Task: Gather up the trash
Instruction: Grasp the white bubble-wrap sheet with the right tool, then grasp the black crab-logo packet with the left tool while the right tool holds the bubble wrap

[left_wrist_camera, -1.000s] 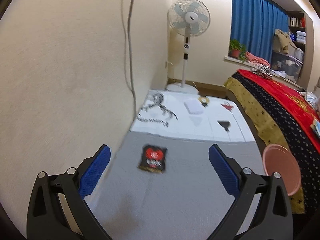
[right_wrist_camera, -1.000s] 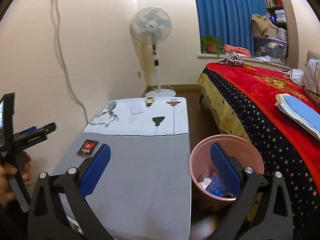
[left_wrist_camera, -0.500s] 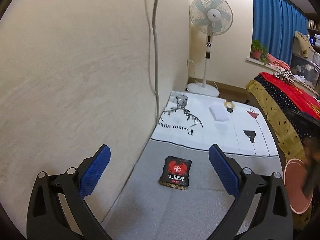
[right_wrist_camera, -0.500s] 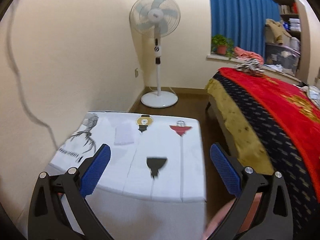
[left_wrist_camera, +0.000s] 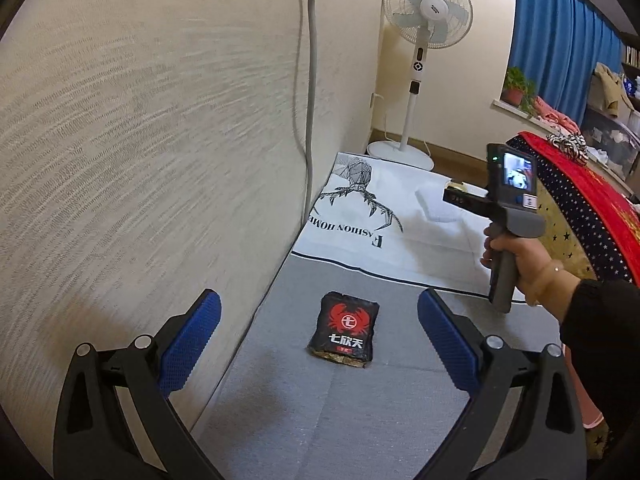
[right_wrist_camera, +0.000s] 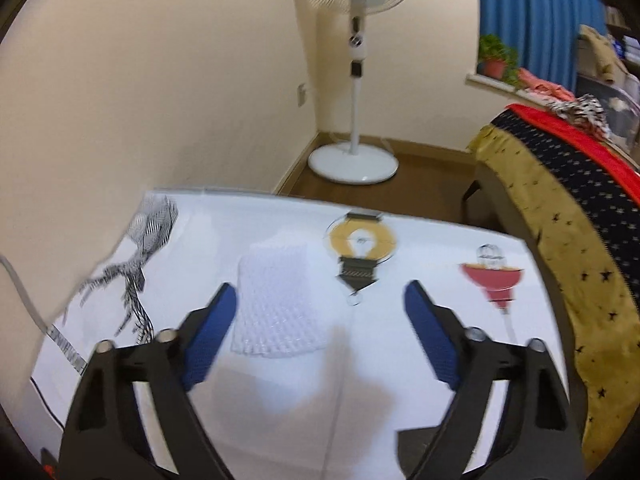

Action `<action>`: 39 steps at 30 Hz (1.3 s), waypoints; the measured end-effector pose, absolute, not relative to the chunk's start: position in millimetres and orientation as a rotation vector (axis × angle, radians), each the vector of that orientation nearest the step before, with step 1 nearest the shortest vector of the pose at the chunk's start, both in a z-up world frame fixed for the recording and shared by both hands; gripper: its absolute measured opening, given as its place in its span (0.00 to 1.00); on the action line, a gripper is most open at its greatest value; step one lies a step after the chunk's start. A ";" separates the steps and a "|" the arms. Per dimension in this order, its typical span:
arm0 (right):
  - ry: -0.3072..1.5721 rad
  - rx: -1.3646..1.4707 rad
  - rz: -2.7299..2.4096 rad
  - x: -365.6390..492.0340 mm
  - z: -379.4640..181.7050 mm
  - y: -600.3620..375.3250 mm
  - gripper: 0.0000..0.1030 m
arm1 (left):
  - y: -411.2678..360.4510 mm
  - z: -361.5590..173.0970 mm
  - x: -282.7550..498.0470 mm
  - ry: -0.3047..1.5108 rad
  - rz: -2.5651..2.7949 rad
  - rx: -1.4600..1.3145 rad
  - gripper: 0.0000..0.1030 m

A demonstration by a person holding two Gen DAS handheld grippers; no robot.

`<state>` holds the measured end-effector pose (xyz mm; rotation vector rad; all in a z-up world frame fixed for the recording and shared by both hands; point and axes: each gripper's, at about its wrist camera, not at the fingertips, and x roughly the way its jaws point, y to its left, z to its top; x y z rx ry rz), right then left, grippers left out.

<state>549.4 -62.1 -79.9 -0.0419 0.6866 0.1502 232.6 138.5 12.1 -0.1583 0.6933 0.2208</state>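
1. The right gripper (right_wrist_camera: 320,312), last seen over the pink bin, now hangs above the white foam netting (right_wrist_camera: 276,304); its jaws are closing, nothing pressed yet.
2. The left gripper (left_wrist_camera: 318,320) stays released, framing the black snack packet (left_wrist_camera: 345,334) at lower centre.
3. Both pieces of trash lie on the cloth-covered table (left_wrist_camera: 360,420) by the wall; a fan (left_wrist_camera: 426,12) stands upper right.

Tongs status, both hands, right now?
Left tongs: open, empty, black snack packet ahead.
Right tongs: closing, nothing gripped; white foam mesh between the pads.
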 end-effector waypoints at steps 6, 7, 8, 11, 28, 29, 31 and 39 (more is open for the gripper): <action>0.772 -0.065 0.178 562.9 -101.3 -49.4 0.65 | 143.3 8.0 233.2 0.719 0.219 -0.184 0.93; 0.788 -0.071 0.176 565.2 -103.3 -47.9 0.61 | 142.6 8.5 232.5 0.718 0.219 -0.181 0.93; 0.797 -0.072 0.175 566.3 -104.5 -47.8 0.50 | 142.3 8.6 232.5 0.719 0.218 -0.179 0.93; 0.831 -0.071 0.189 568.5 -109.0 -47.5 0.27 | 141.3 9.6 232.7 0.716 0.213 -0.175 0.93; 0.567 -0.083 0.171 462.7 3.0 -91.3 0.10 | 125.1 29.9 223.1 0.577 0.265 -0.047 0.93; 0.554 -0.079 0.183 446.3 17.5 -96.9 0.10 | 123.3 31.4 221.8 0.559 0.264 -0.035 0.93; 0.542 -0.077 0.197 405.2 49.1 -113.2 0.10 | 120.7 34.5 219.1 0.529 0.243 -0.050 0.93; 0.495 0.030 0.117 253.6 100.0 -190.3 0.11 | 116.7 29.1 219.5 0.462 0.175 -0.174 0.93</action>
